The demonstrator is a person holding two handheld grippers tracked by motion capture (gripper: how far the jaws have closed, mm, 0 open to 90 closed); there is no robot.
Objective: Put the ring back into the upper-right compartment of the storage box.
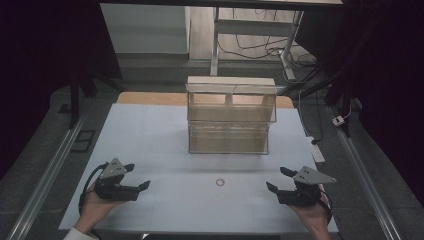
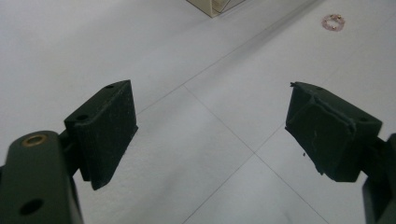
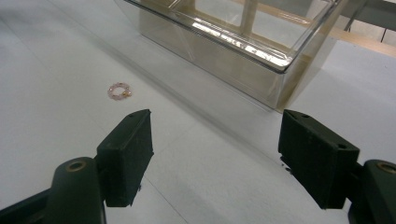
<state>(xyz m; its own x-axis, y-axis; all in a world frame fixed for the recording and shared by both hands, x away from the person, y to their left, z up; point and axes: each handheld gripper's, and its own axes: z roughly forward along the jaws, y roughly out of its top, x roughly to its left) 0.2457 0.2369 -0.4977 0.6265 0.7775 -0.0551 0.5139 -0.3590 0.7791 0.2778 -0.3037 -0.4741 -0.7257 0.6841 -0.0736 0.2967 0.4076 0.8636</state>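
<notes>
Trouble here would come mostly from how small and flat the ring point(image 1: 220, 182) is. It lies on the white desk point(image 1: 150, 145) at lower centre of the high view, between the two grippers and well apart from both, with the clear plastic organiser point(image 1: 228, 117) standing farther back at mid-frame. In the left gripper view the ring shows at the upper right point(image 2: 334, 21); in the right gripper view it sits left of centre point(image 3: 120, 90), just above the near jaw.

The left gripper point(image 1: 135, 176) rests at the lower left of the high view, its jaws spread wide and empty. The right gripper point(image 1: 278, 179) rests at the lower right, jaws likewise wide apart with nothing between them.

Because the ring lies flat against the sheet, broad jaw pads closing over it would likely skate across its top or push it sideways rather than catch it. A steep, hurried approach could press the pads into the desk and flick the ring away, perhaps under the organiser's front wall, where reaching it would be awkward. If both grippers go for it together, they could collide over the middle. Should it be lifted toward a compartment, a weak pinch on so thin an edge might let it drop short of the rim.
</notes>
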